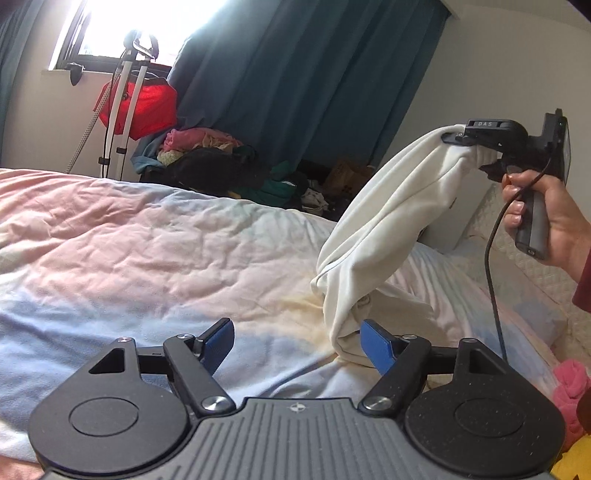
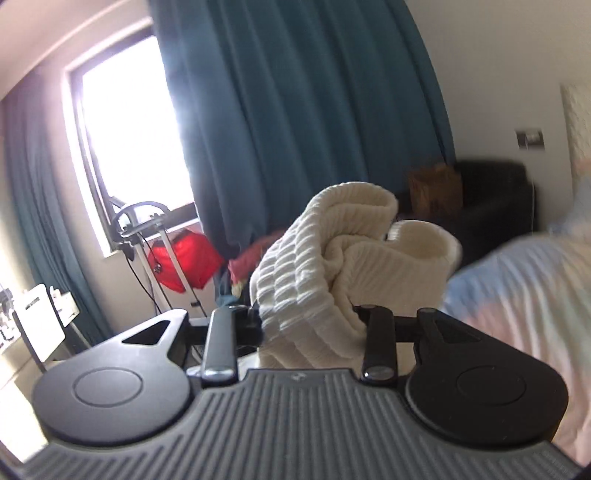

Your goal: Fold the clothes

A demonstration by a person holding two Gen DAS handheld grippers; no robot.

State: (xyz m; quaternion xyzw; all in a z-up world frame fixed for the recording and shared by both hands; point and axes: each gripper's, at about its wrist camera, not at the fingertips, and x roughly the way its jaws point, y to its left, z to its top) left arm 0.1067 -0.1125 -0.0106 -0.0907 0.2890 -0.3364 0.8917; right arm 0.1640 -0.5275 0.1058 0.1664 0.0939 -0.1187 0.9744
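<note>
At the far left of the left wrist view a white stand (image 1: 125,110) rises before the window (image 1: 122,29), with a red bag (image 1: 147,107) hanging on it. Right of that, a heap of clothes (image 1: 207,151) lies on the floor against the blue curtain (image 1: 303,74). The bed (image 1: 129,240), under a rumpled pastel cover, fills the middle.

The left tongs (image 1: 299,343) sit low over the bed with their blue pads (image 1: 219,341) spread wide, holding nothing. The right pad lies just beside the lower end of the white garment (image 1: 384,229); whether it touches the cloth cannot be told.

The garment's upper end is pinched in the right tongs (image 1: 460,138), which are closed on it and held high at the right by the hand (image 1: 550,221). From there the cloth hangs down in a twisted drape, its lower end resting on the bed near the left tongs. A black cable (image 1: 493,266) drops from the right unit. Pink cloth (image 1: 572,387) lies at the bed's right edge.

In the right wrist view, the window (image 2: 125,140), stand (image 2: 162,258) and red bag (image 2: 184,258) sit left, the curtain (image 2: 295,110) centre. The ribbed white garment (image 2: 332,266) bunches between the right tongs (image 2: 306,321), whose fingers are hidden by the cloth. Behind it stands a dark chair (image 2: 491,199), and the bed (image 2: 517,295) lies at right, blurred.
</note>
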